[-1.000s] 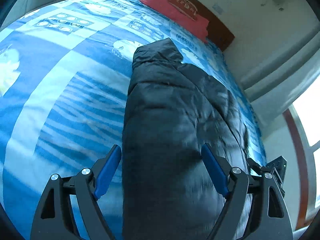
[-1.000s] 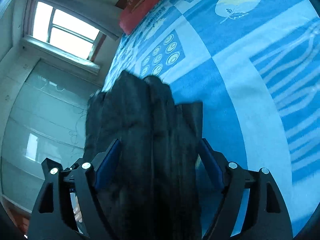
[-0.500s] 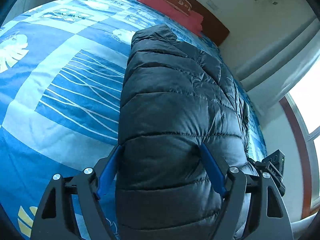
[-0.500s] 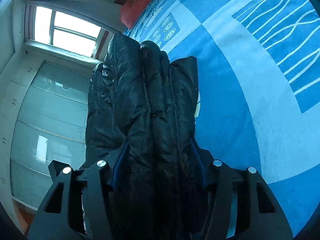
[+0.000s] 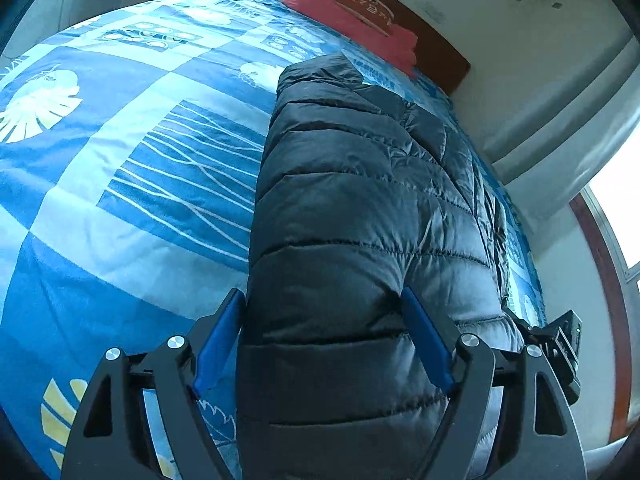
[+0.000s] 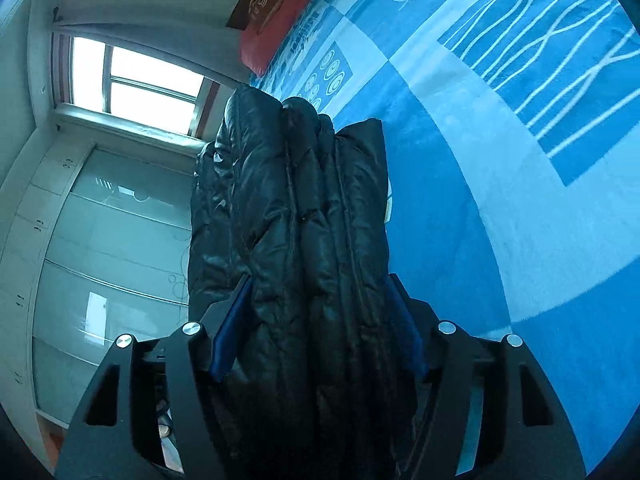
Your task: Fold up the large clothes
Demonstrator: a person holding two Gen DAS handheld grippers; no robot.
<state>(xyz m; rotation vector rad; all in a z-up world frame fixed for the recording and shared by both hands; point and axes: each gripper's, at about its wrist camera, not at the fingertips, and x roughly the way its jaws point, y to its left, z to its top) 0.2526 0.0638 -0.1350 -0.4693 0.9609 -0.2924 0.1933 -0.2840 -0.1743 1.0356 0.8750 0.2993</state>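
A black quilted puffer jacket (image 5: pixel 360 208) lies folded lengthwise on the blue patterned bedspread (image 5: pixel 120 168), stretching toward the headboard. My left gripper (image 5: pixel 324 300) has its blue pads pressed on both sides of the jacket's near end. In the right wrist view the jacket (image 6: pixel 296 208) shows as several stacked layers, and my right gripper (image 6: pixel 318 284) is shut on that thick bundle at its near end. The other gripper's body (image 5: pixel 560 344) shows at the jacket's right edge in the left wrist view.
Red pillows (image 5: pixel 352 12) and a dark wooden headboard (image 5: pixel 440 52) stand at the far end of the bed. A window (image 6: pixel 132 76) and pale wardrobe doors (image 6: pixel 104 248) are beside the bed. The bedspread (image 6: pixel 500 140) spreads wide to the right of the jacket.
The jacket has come down from being lifted and blurred to lying flat and folded on the bed. Both grippers have closed in from open to squeezing its near end.
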